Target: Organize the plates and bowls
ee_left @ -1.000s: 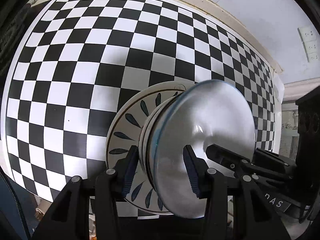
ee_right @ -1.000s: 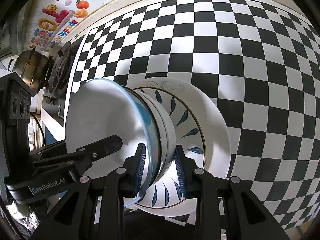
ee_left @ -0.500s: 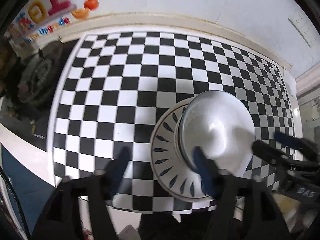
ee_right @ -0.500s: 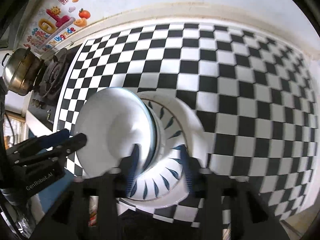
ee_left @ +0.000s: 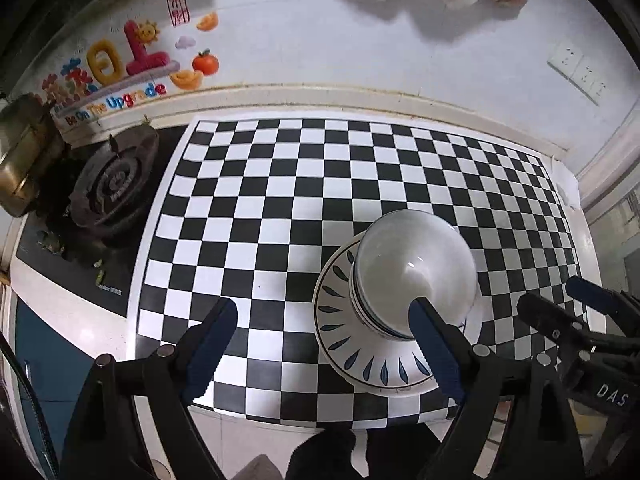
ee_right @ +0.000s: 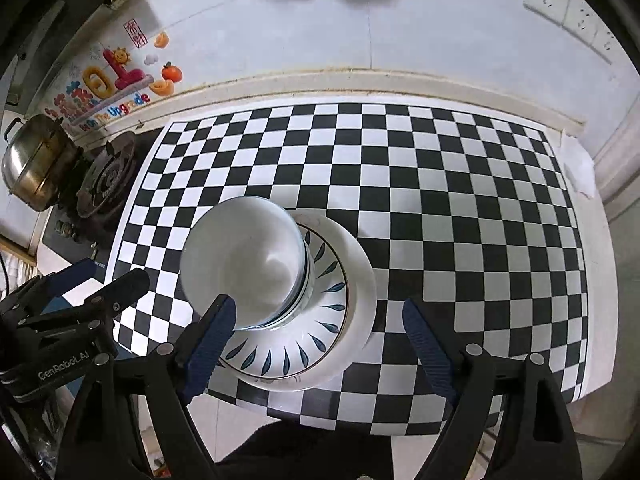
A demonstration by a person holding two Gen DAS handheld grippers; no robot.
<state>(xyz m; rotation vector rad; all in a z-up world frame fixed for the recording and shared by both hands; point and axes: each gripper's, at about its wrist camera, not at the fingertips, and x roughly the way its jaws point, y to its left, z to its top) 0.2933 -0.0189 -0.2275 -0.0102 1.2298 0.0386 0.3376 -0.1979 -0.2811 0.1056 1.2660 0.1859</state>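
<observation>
A stack of white bowls (ee_left: 414,268) stands on a white plate with blue leaf marks (ee_left: 348,344) near the front edge of the checkered counter. It also shows in the right wrist view, bowls (ee_right: 244,264) on the plate (ee_right: 332,300). My left gripper (ee_left: 324,344) is open and empty, held high above the counter, left of the stack. My right gripper (ee_right: 316,348) is open and empty, above the plate's front. Each gripper shows at the edge of the other's view, the right one (ee_left: 580,312) and the left one (ee_right: 96,284).
The black-and-white checkered mat (ee_left: 360,168) covers the counter. A gas burner (ee_left: 112,180) and a metal pot (ee_right: 32,164) stand at the left. The wall with a colourful sticker (ee_left: 120,68) and sockets (ee_right: 568,4) is behind.
Both grippers let go of the bowl stack, opened wide and pulled back and up. The bowls now rest on the plate.
</observation>
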